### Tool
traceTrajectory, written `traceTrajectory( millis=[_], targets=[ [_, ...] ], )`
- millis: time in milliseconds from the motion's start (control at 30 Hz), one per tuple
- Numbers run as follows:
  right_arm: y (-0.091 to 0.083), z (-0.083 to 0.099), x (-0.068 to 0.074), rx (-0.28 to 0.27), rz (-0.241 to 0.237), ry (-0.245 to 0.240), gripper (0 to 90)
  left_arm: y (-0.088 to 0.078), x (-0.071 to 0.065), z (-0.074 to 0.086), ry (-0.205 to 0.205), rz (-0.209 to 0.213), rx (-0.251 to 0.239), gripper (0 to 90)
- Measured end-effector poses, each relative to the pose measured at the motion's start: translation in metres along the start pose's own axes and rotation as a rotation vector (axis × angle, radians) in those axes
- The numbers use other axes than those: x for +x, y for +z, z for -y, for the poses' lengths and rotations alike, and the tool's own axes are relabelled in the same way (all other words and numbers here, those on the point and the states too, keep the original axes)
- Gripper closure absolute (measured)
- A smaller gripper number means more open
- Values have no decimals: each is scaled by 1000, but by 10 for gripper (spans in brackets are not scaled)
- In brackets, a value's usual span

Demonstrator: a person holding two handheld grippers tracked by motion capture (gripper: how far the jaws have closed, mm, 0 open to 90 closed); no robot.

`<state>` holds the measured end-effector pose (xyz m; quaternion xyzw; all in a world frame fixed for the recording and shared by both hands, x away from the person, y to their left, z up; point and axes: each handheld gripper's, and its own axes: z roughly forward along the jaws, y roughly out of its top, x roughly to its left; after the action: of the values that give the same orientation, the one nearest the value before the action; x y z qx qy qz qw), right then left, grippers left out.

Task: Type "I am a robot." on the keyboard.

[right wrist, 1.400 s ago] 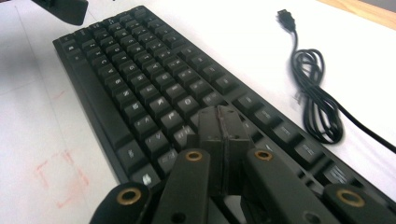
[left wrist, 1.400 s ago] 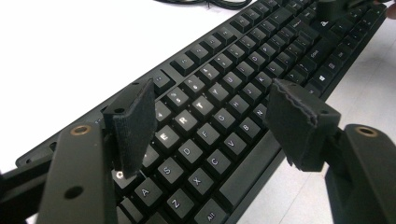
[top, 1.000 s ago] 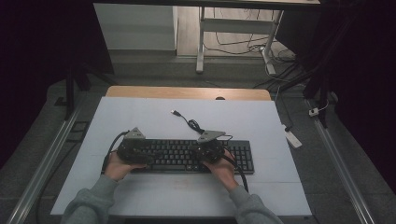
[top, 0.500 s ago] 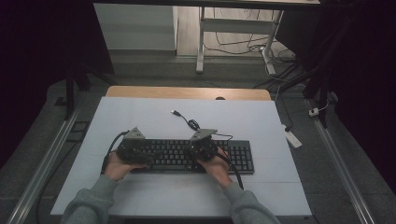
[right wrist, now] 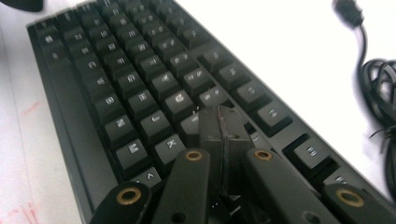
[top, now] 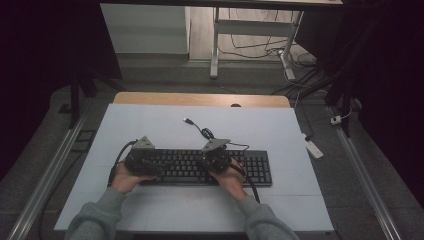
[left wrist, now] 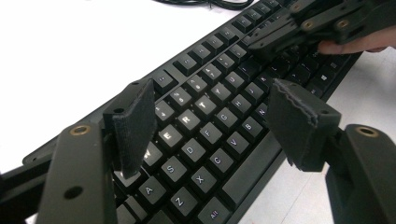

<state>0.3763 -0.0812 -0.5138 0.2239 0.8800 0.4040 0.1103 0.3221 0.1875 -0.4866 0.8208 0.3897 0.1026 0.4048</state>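
A black keyboard (top: 250,167) lies across the white table top, its keys lit (left wrist: 196,126). My left gripper (top: 156,165) hovers over its left end and points along it. Its jaws stand open above the letter keys (left wrist: 210,123), the pads (left wrist: 133,123) apart with nothing between them. My right gripper (top: 204,162) is over the keyboard's middle and points left. Its jaws are shut together, tips (right wrist: 222,123) down at the keys beside K; I cannot tell whether they touch. It also appears far off in the left gripper view (left wrist: 303,25).
The keyboard's black cable (top: 202,131) coils behind it and ends in a loose USB plug (top: 187,120); it is at the right in the right gripper view (right wrist: 378,79). White table top (top: 150,215) lies in front. A white power strip (top: 314,148) rests off the table's right edge.
My right gripper has shifted slightly to the left over the keyboard, jaws still shut. The left gripper has stayed where it was.
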Motion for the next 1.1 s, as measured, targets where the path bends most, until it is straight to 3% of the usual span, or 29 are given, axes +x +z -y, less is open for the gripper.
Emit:
traceTrajectory(
  millis=[233, 433, 600, 1100],
  targets=[
    [-21, 2, 2, -54, -10, 9, 881, -1, 1, 0, -7, -7, -4, 331],
    [-39, 14, 1, -77, 4, 35, 676, -1, 1, 1, -10, -12, -4, 331],
    [-48, 23, -2, -83, 15, 43, 585, -1, 3, 1, -13, -18, 0, 331],
    [-52, 28, -3, -92, 6, 42, 543, 0, 5, 3, -20, -28, 9, 345]
  ],
)
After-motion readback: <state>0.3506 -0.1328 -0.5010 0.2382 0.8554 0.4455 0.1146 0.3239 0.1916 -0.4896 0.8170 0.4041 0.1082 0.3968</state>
